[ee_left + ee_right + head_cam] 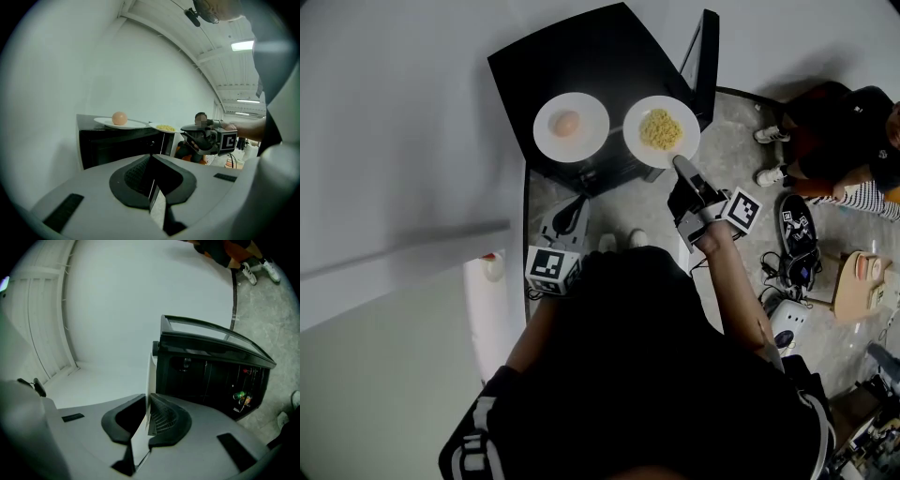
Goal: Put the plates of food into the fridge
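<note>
A white plate of yellow noodles [661,131] is over the right edge of the black fridge's top [581,66]. My right gripper [680,162] is shut on its near rim. In the right gripper view the plate [151,376] shows edge-on between the jaws of that gripper [147,399]. A second white plate [571,127] carrying a peach-coloured ball rests on the fridge top to the left. My left gripper [577,201] hangs low in front of the fridge, shut, holding nothing. From the left gripper view both plates [119,123] [164,127] sit ahead of its jaws [151,161].
The fridge door [703,66] stands open on the right, and bottles [241,397] show inside. A person [844,141] sits on the floor at the right among gear and cables [797,244]. A white wall [394,141] runs along the left.
</note>
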Available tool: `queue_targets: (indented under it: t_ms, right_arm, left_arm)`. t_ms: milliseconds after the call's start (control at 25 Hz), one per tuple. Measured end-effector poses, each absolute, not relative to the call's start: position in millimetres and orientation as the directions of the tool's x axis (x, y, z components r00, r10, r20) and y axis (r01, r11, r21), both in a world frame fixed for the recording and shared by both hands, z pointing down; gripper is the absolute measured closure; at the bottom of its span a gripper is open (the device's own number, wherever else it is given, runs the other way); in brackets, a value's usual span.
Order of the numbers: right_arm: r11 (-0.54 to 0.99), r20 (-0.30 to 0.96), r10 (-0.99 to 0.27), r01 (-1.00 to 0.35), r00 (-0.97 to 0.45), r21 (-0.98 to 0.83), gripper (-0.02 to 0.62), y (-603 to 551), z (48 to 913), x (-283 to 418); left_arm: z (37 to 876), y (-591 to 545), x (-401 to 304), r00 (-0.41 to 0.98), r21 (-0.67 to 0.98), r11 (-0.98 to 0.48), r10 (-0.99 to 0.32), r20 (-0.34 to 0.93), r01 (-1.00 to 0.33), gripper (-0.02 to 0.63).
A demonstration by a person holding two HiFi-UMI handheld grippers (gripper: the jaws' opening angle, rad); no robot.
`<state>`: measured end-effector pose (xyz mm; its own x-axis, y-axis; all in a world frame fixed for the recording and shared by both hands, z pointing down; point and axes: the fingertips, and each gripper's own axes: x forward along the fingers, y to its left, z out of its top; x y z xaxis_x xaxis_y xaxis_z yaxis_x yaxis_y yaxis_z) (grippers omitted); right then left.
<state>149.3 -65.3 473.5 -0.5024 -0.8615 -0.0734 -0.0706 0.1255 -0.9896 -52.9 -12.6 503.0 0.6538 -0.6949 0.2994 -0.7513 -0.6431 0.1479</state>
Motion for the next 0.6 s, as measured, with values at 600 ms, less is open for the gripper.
queue_targets:
  t_ms: [600]
  right_arm:
    - [0.086,-0.06,-0.867,-0.031,-0.495,-0.996,0.551,-69,491,153]
  left_arm:
    - [511,-48,-49,0.676,0.18,-0.658,-0.663,0.322,-0.731,0.583]
